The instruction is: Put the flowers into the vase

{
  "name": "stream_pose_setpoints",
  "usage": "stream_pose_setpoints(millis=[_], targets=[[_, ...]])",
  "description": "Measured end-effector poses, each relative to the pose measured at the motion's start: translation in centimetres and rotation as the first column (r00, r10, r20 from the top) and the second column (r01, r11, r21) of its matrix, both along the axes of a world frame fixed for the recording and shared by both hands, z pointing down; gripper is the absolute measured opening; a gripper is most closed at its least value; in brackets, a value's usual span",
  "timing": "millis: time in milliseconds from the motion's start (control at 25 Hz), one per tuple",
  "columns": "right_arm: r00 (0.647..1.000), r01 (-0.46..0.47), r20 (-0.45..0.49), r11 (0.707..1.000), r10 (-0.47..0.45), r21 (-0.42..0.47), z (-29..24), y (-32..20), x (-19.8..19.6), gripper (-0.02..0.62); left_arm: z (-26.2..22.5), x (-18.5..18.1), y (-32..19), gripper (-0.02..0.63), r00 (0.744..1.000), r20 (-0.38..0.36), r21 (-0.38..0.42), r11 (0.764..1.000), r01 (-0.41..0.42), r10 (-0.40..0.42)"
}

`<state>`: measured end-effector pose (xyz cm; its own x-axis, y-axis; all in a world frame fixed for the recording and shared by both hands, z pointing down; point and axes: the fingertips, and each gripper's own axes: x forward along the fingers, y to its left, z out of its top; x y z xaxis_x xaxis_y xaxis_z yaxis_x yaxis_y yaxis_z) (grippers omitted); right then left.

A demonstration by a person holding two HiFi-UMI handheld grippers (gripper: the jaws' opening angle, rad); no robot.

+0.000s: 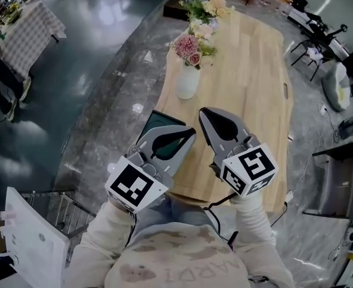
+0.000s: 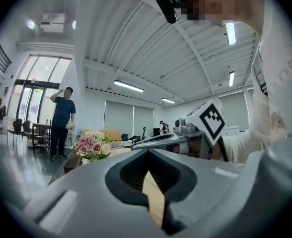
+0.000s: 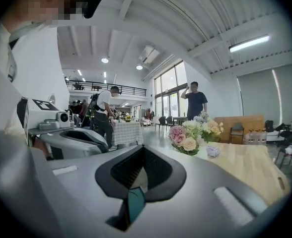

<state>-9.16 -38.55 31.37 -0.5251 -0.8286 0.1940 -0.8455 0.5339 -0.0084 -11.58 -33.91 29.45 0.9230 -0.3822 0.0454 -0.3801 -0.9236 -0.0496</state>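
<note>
Counter (image 1: 248, 89) of pale wood, seen from above in the head view. A white vase (image 1: 187, 84) stands near its left edge and holds pink flowers (image 1: 190, 47). A second bunch (image 1: 203, 5), blue and cream, sits beyond the vase at the far end; what holds it cannot be told. The left hand-held gripper (image 1: 187, 138) and the right hand-held gripper (image 1: 208, 117) are side by side over the near end, well apart from the vase.

Left gripper view: the left hand-held gripper (image 2: 151, 185) has its jaws together with nothing between them; only a thin slit shows counter wood. The pink flowers appear at left, with a standing person (image 2: 62, 120) behind.

Right gripper view: the right hand-held gripper (image 3: 135, 195) has its jaws together and holds nothing; a narrow slit shows teal floor (image 3: 156, 135). Both bunches stand at centre right on the counter.
</note>
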Motion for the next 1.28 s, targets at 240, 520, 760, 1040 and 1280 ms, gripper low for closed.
stream_pose_setpoints(millis=[240,520,760,1040,1280], targets=[[0.999,0.007,0.037,1.0,-0.008,0.026,-1.0,4.3,0.1,0.026,-1.0,0.2,2.0,0.001,0.999,-0.002,0.015,0.999,0.033,-0.033],[0.998,0.051,0.02,0.996,-0.052,0.075,-2.4,7.4,1.5,0.026,-2.7,2.3,3.0,0.001,0.998,-0.019,0.029,0.997,0.066,-0.066],[0.997,0.054,0.051,0.993,-0.06,0.101,-4.0,9.8,3.7,0.026,-3.2,4.5,5.1,0.001,0.996,-0.023,0.021,0.996,0.085,-0.085],[0.994,0.09,0.059,0.991,-0.096,0.101,-4.5,11.6,4.8,0.025,-3.7,5.7,6.8,0.001,0.991,-0.039,0.019,0.992,0.128,-0.127],[0.99,0.116,0.068,0.987,-0.124,0.111,-4.7,12.5,4.5,0.025,-3.6,5.3,7.5,0.001,0.986,-0.038,0.002,0.987,0.161,-0.161]])
